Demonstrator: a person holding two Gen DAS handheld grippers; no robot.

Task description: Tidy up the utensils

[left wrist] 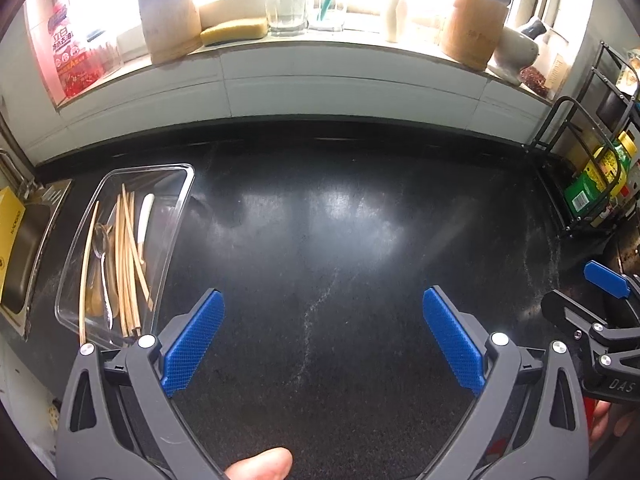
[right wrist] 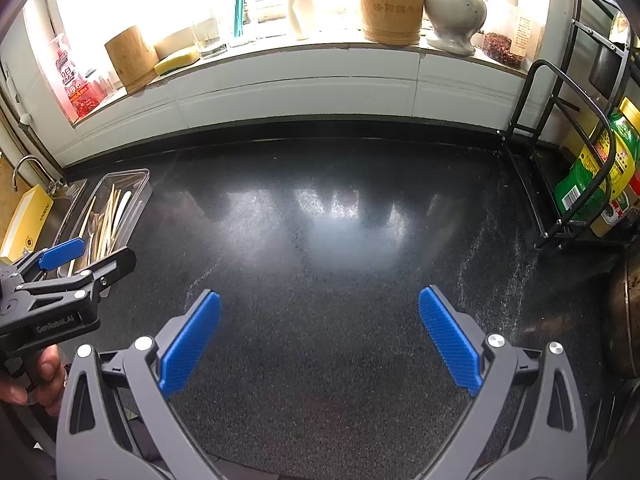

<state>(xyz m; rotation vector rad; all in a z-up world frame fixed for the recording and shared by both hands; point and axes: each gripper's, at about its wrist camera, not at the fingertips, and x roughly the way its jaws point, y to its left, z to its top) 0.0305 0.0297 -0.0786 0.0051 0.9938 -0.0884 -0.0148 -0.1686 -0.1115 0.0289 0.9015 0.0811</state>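
A clear plastic tray (left wrist: pixel 176 208) lies on the black counter at the left; it holds several wooden chopsticks (left wrist: pixel 128 256), a metal spoon (left wrist: pixel 103 264) and a white-handled utensil (left wrist: pixel 145 216). My left gripper (left wrist: pixel 322 300) is open and empty, just right of the tray's near end. My right gripper (right wrist: pixel 320 300) is open and empty over bare counter. The tray also shows in the right wrist view (right wrist: pixel 138 184) at the far left, behind the left gripper (right wrist: pixel 86 254). The right gripper's blue pad shows at the right edge of the left wrist view (left wrist: pixel 606 278).
A sink (left wrist: pixel 24 240) with a yellow box lies left of the tray. The windowsill holds two bamboo holders (left wrist: pixel 474 28) (left wrist: pixel 170 20), a sponge (left wrist: pixel 234 30), glasses and a mortar (right wrist: pixel 454 16). A black wire rack (right wrist: pixel 580 168) with bottles stands at the right. A dark pan (right wrist: pixel 626 320) lies at the right edge.
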